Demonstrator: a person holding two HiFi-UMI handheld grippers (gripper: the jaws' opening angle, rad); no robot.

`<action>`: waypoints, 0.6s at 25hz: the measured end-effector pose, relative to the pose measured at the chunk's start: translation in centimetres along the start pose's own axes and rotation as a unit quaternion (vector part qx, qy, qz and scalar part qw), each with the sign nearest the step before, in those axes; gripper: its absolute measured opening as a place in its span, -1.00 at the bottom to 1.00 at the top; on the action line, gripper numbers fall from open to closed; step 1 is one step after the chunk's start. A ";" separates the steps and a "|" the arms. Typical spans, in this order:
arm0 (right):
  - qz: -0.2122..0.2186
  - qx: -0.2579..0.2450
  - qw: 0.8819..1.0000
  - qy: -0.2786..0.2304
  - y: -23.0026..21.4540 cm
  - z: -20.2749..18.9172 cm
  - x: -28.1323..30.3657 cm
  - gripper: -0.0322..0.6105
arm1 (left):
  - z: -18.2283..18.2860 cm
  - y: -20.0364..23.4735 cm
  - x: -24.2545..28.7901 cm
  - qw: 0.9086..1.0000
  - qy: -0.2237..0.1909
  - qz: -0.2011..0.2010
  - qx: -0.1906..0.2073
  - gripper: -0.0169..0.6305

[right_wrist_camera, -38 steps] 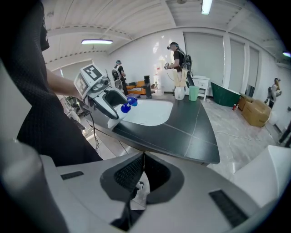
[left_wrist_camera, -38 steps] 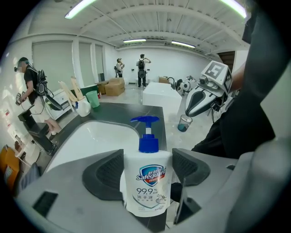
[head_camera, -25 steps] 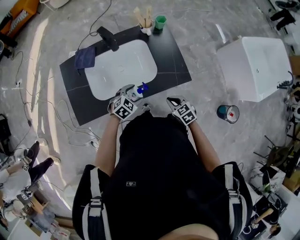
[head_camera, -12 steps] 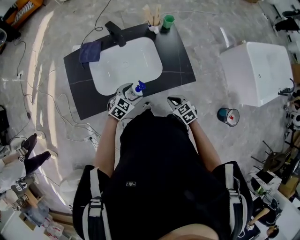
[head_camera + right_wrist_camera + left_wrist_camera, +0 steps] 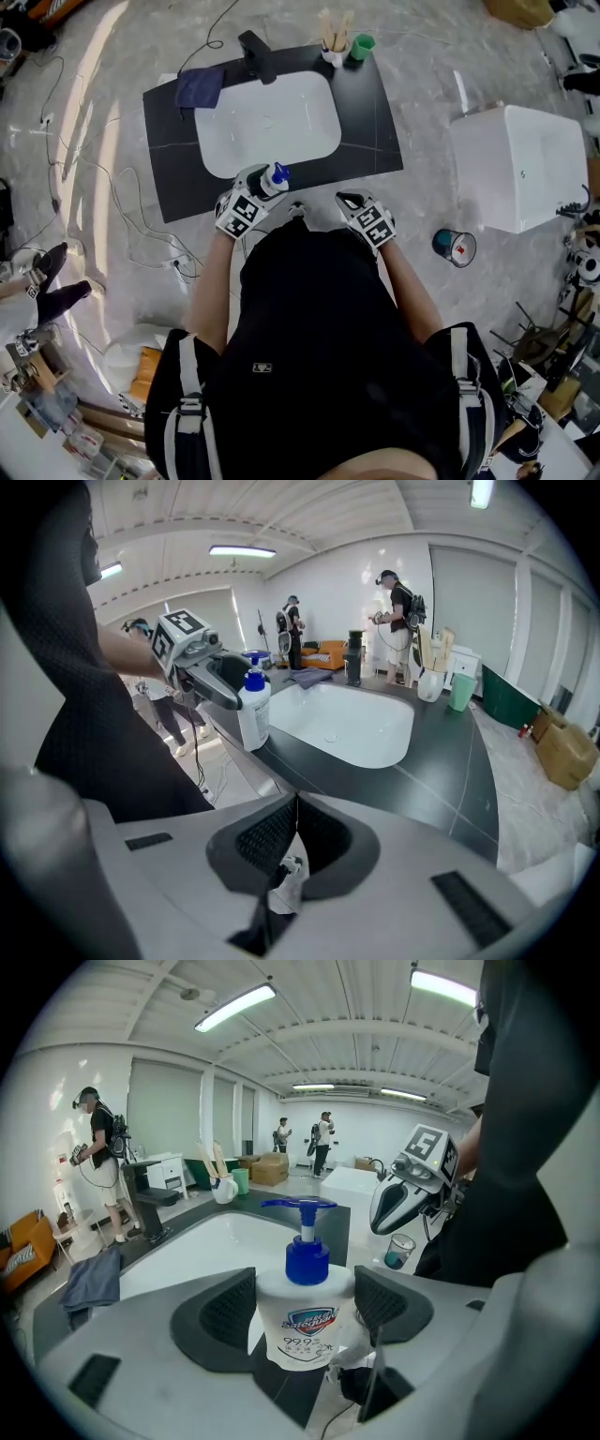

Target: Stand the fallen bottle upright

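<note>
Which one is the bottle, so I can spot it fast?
Find the black counter with the white sink. At its near edge, the left gripper is shut on the bottle, which stands upright. It is white with a blue pump top and a printed label, unlike the green cup and stick holder at the far corner.

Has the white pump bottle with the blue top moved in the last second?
Yes. The white pump bottle, clamped in the left gripper, has shifted slightly left along the front rim of the white sink basin.
</note>
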State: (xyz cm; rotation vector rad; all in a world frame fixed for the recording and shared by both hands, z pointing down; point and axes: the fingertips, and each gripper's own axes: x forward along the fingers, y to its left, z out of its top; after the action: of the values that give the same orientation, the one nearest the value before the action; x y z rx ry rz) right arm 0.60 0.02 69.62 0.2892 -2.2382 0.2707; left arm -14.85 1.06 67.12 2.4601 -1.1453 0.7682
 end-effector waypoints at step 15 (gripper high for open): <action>0.038 -0.049 0.998 0.015 2.2 1.3 1.6 -0.71 | -2.4 0.5 -2.9 0.999 -0.016 0.037 -0.012 0.07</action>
State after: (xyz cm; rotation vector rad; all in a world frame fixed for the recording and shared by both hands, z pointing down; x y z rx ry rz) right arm -2.00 1.54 69.86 0.1480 -2.2270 0.2035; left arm -17.57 3.68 67.41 2.4313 -1.2557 0.7339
